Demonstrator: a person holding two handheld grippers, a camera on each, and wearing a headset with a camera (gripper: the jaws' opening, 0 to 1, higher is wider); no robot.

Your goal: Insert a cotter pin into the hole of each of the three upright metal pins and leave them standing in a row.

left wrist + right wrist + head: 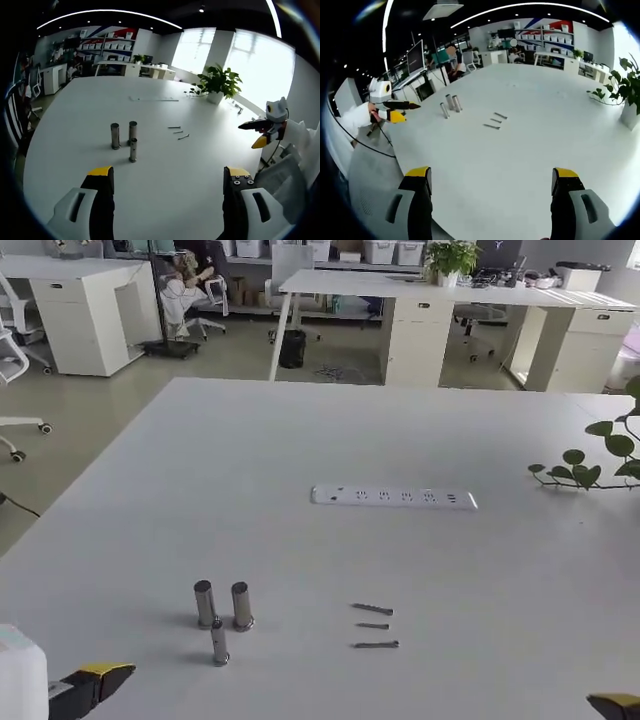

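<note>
well, both tools are spread wide and hold nothing: the left gripper (169, 174) has its yellow-tipped jaws far apart over the near part of the white table (300, 440), and the right gripper (491, 175) is opened just as wide above bare tabletop. in the head view one yellow jaw tip of the left gripper shows at 7 o'clock and a tip of the right gripper at 5 o'clock, both well apart from the work. the three metal pins (241, 606) stand upright at about 7 o'clock from the table's middle. two are side by side and close together, and the third is just at 6 o'clock of the gap between them, so they form a small triangle. the three cotter pins (372, 626) lie flat on the table at 3 o'clock of the metal pins, near but not touching them, stacked one below another with gaps between. a white power strip (393, 497) lies at 12 o'clock of the cotter pins, well apart, and a trailing plant (600, 452) reaches in at 3 o'clock. in the left gripper view the right gripper shows at 3 o'clock.
</note>
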